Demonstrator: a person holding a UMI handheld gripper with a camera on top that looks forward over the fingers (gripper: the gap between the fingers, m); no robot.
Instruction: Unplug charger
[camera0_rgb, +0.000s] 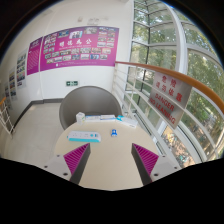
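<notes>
My gripper (111, 158) is open and empty, its two magenta-padded fingers (77, 156) spread wide above a beige tabletop (110, 165). Beyond the fingers, toward the table's far edge, lies a white power strip (84, 137) with light blue marks. To its right stands a small blue and white charger (116, 131), too small to tell whether it is plugged in. Further back lie small white items (108, 118). Nothing stands between the fingers.
The table stands on an upper level by a curved railing (160, 80). A large window wall (185, 70) with trees outside is on the right. A red banner (168, 95) hangs on the railing. Magenta posters (80, 45) cover the far wall. A floor lies below on the left.
</notes>
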